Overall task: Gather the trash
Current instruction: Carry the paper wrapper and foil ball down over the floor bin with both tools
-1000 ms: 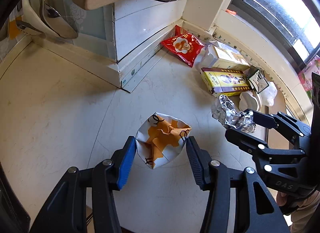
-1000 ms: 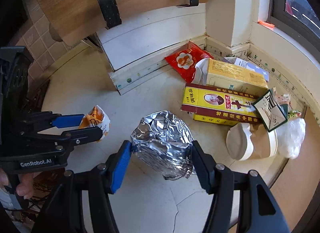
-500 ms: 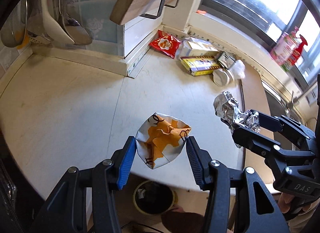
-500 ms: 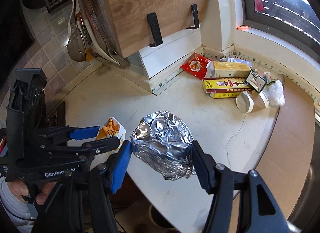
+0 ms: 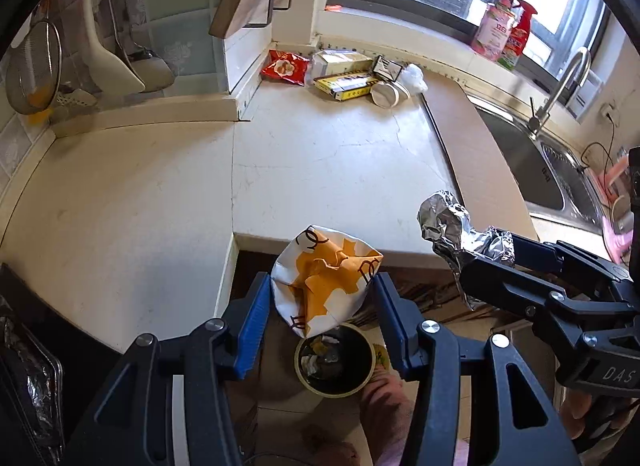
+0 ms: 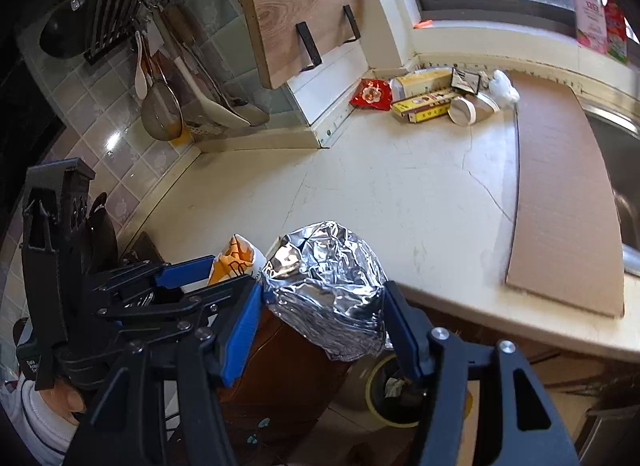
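My left gripper point(image 5: 320, 298) is shut on a crumpled white-and-orange paper wrapper point(image 5: 326, 278) and holds it past the counter's front edge, right above a round dark trash bin point(image 5: 334, 362) on the floor. My right gripper point(image 6: 324, 306) is shut on a crumpled ball of aluminium foil point(image 6: 324, 286), also off the counter edge, with the bin point(image 6: 390, 394) below and to its right. The foil point(image 5: 452, 225) and right gripper show at the right in the left wrist view; the wrapper point(image 6: 236, 258) shows at the left in the right wrist view.
More trash lies at the counter's back corner: a red snack bag point(image 5: 284, 67), a yellow box point(image 5: 346, 85), a paper cup point(image 5: 386, 93) and a plastic bag point(image 5: 414, 77). A cardboard sheet point(image 6: 560, 185) lies beside the steel sink point(image 5: 552, 181). Utensils point(image 6: 160, 105) hang at left.
Both grippers have pulled back from over the counter to beyond its front edge, each still holding its piece of trash. The floor bin has come into view beneath them.
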Tool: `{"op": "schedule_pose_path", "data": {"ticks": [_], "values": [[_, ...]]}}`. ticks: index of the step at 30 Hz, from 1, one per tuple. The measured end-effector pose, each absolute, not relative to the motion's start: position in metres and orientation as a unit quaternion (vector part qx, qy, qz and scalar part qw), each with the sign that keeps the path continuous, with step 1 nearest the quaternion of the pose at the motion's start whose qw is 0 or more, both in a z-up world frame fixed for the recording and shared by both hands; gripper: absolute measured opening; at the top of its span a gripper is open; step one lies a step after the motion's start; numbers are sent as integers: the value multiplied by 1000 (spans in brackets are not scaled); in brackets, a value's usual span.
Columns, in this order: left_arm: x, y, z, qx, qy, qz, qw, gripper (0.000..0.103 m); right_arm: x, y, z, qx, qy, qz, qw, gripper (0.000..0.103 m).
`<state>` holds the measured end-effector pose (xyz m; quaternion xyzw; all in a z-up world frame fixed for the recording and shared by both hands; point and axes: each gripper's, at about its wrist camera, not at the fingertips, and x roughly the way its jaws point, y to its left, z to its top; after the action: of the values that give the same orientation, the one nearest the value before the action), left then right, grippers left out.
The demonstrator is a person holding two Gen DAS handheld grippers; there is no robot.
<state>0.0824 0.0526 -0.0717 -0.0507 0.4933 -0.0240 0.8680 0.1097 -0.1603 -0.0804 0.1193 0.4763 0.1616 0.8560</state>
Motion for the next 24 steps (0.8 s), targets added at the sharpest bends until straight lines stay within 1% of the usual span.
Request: {"op": "schedule_pose_path", "data": {"ticks": [6,13,19,24], "values": [[60,39,-85,-34,507,-55,859,50,81,-162,-103,149,514,126,836,60],[54,28,-110,-39,528,-71,845,50,67,-165,-128,162,547,101,815,60],[58,22,-153,-52,555,-65,828,50,66,-177,-167,175,576,84,794,60],[64,15,-208,-62,580,-57,810,50,65,-190,-220,174,596,68,781,61]]}}
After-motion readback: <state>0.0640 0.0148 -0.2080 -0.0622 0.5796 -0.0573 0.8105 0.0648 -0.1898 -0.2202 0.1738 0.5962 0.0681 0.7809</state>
